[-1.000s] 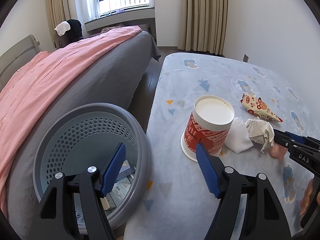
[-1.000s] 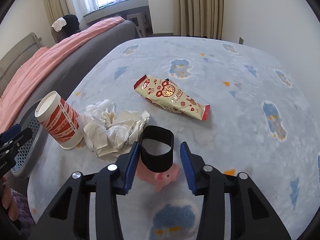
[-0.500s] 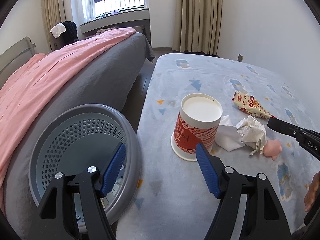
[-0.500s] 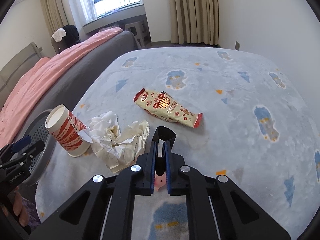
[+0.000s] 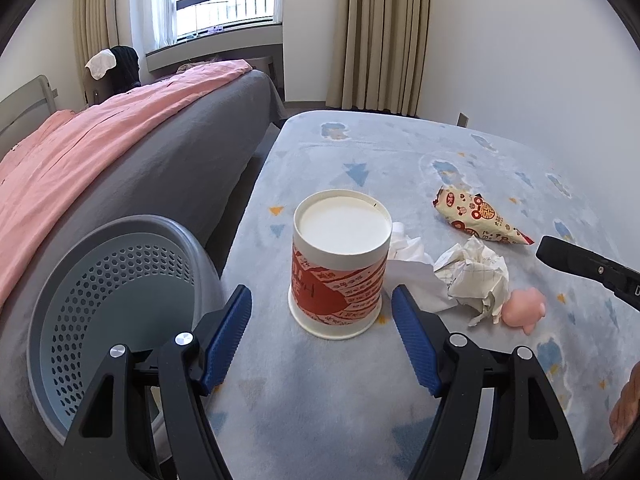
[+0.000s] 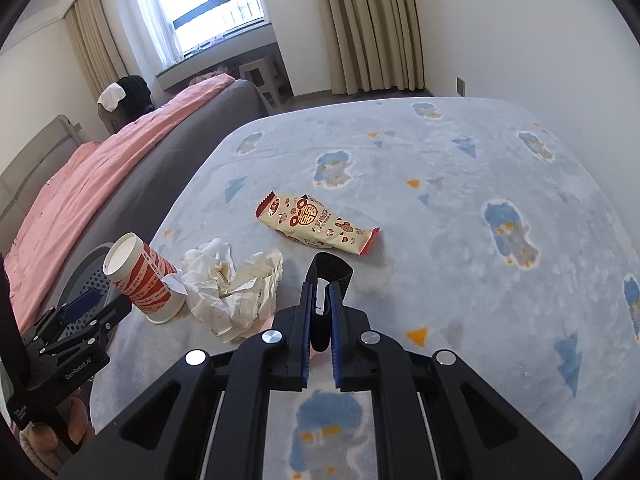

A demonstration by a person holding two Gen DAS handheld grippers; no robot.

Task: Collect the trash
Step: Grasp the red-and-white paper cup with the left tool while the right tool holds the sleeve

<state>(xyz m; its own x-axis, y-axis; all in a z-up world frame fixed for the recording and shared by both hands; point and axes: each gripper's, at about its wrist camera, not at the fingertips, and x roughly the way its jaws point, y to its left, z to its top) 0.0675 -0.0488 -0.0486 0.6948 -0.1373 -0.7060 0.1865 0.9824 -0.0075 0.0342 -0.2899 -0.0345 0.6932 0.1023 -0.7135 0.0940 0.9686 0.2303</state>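
Observation:
A red-and-white paper cup [image 5: 340, 276] stands on the blue patterned blanket [image 5: 400, 152], straight ahead of my open, empty left gripper [image 5: 320, 340]. Crumpled white paper [image 5: 472, 276] lies to its right, a printed snack wrapper [image 5: 480, 220] beyond. My right gripper [image 6: 320, 312] is shut on a black band [image 6: 328, 276], squeezed flat and lifted above the blanket. The cup [image 6: 140, 276], paper [image 6: 236, 288] and wrapper [image 6: 316, 224] also show in the right wrist view. A grey perforated bin [image 5: 116, 312] stands at the left, off the blanket's edge.
A pink pig toy [image 5: 524, 308] lies beside the crumpled paper. A grey bed with a pink cover [image 5: 100, 152] runs along the left. Curtains and a white wall are behind. The blanket's far right part holds nothing but its pattern.
My right gripper closed on the black band and lifted it off the pink toy. My left gripper swung right, bringing the cup in line between its fingers.

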